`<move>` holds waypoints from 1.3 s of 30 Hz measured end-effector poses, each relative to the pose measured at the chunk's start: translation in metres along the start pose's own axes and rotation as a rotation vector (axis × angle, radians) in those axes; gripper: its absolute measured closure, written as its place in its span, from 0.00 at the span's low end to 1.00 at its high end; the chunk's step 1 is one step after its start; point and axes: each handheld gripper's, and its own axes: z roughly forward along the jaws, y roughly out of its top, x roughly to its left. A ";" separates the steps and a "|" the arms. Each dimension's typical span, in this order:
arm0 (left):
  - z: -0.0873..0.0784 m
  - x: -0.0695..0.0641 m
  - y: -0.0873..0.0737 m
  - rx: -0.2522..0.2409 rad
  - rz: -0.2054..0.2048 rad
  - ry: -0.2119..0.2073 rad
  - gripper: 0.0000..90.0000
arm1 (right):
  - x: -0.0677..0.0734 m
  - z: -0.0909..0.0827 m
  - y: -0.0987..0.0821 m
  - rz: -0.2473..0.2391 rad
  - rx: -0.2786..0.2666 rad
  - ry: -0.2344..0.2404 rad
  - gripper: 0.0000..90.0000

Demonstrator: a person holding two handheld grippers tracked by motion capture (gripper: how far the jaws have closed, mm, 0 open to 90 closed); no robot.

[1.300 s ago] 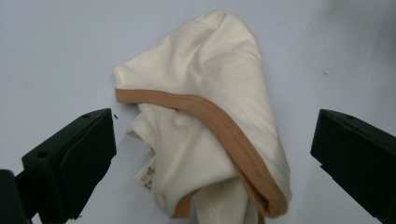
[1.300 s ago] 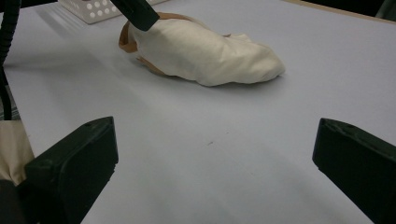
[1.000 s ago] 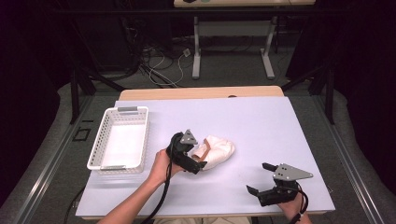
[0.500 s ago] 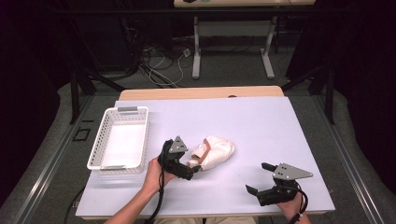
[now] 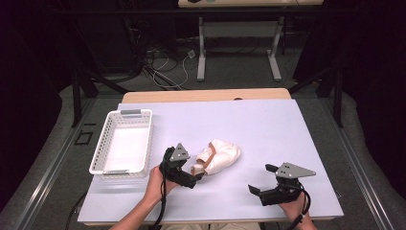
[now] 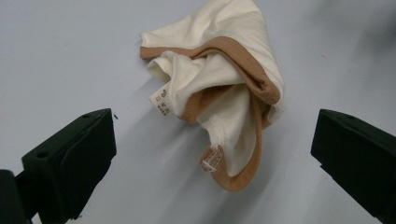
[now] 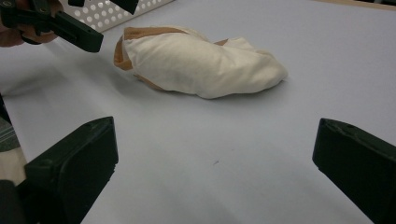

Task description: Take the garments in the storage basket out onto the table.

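Right gripper (image 5: 265, 184): lower right of the high view, resting on the table near its front edge; jaws spread wide, nothing between them

Left gripper (image 5: 198, 173): lower centre-left of the high view, held in a hand (image 5: 155, 179); jaws spread wide in the left gripper view, holding nothing, tips just beside the near end of the garment, contact cannot be told

Garment (image 6: 224, 88): cream cloth with a tan band along its edge, bunched in a loose heap at the centre of the high view, between the two grippers and nearer the left one. In the left gripper view it fills the upper centre, a small white label (image 6: 162, 101) on its left fold and a loop of the tan band (image 6: 233, 179) hanging toward the bottom of the frame. In the right gripper view it lies in the upper centre as a rounded mound

Handling, judged: light, soft and limp; no fixed shape; will sag and unfold when lifted; not fragile, not slippery. Best hold is likely the tan band, where the cloth is doubled and firmer, or a thick fold at the near end

Basket (image 5: 143, 139): white, perforated, left of centre in the high view, nothing in it, well apart from the garment

Table (image 5: 268, 124): pale cover, wooden strip along the far edge
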 end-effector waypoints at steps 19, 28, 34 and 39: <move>-0.004 0.002 -0.003 -0.014 -0.022 -0.012 0.00 | 0.005 0.044 0.031 -0.010 0.047 0.036 0.00; -0.004 0.004 -0.004 -0.033 -0.050 -0.025 0.00 | 0.003 0.052 0.040 -0.012 0.040 0.032 0.00; -0.005 0.006 -0.005 -0.030 -0.052 -0.007 0.00 | 0.000 0.061 0.045 -0.016 0.039 0.033 0.01; -0.002 0.005 -0.005 -0.011 -0.043 -0.011 0.00 | 0.001 0.065 0.049 -0.016 0.047 0.025 0.02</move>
